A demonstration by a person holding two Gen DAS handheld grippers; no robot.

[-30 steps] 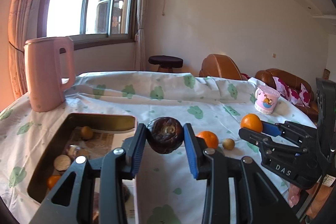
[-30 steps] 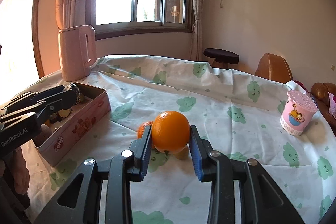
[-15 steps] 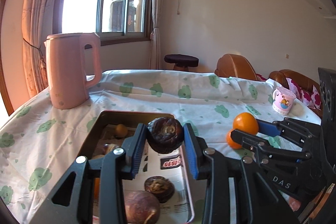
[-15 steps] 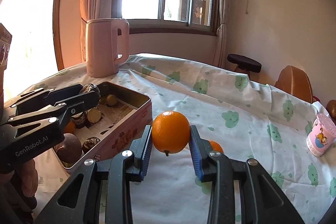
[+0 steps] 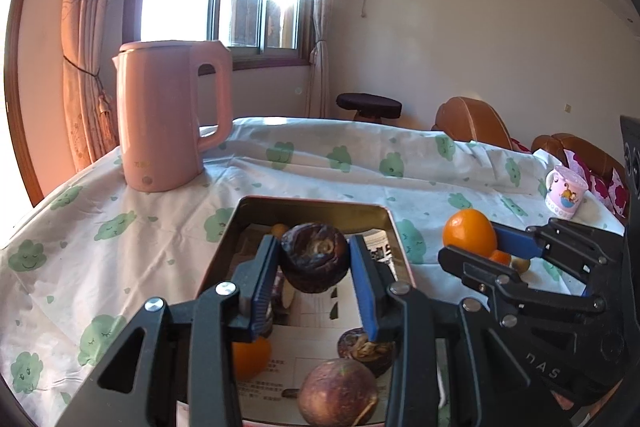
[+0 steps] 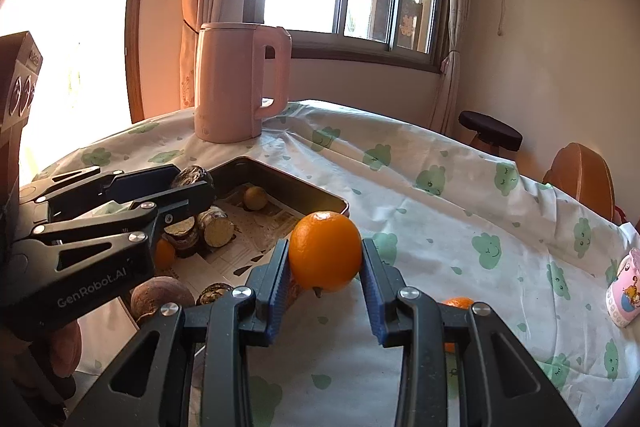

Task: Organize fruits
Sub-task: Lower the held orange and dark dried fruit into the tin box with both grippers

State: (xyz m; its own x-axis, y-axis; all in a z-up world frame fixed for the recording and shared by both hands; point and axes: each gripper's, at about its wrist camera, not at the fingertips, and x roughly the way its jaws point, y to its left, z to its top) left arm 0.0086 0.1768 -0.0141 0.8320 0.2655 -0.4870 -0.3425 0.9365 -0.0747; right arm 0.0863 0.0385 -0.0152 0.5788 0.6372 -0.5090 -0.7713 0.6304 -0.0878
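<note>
My left gripper (image 5: 314,267) is shut on a dark wrinkled brown fruit (image 5: 314,255) and holds it above the open metal tin (image 5: 316,205). The tin holds several fruits: a small orange (image 5: 250,357), a round purple-brown fruit (image 5: 338,391), a dark wrinkled one (image 5: 364,345). My right gripper (image 6: 325,267) is shut on a large orange (image 6: 325,251), held above the tablecloth just right of the tin's near corner (image 6: 340,205). It also shows in the left wrist view (image 5: 469,233). A small orange (image 6: 458,303) lies on the cloth behind the right fingers.
A pink kettle (image 5: 168,115) stands beyond the tin at the table's far left. A pink cartoon cup (image 5: 564,197) stands at the far right. A small brownish fruit (image 5: 520,264) lies on the green-patterned tablecloth (image 5: 340,163). Stool and sofa lie beyond the table.
Both grippers have moved left toward the tin with their fruits. The left one now holds the brown fruit over the tin's middle; the right one has brought the orange up to the tin's edge.
</note>
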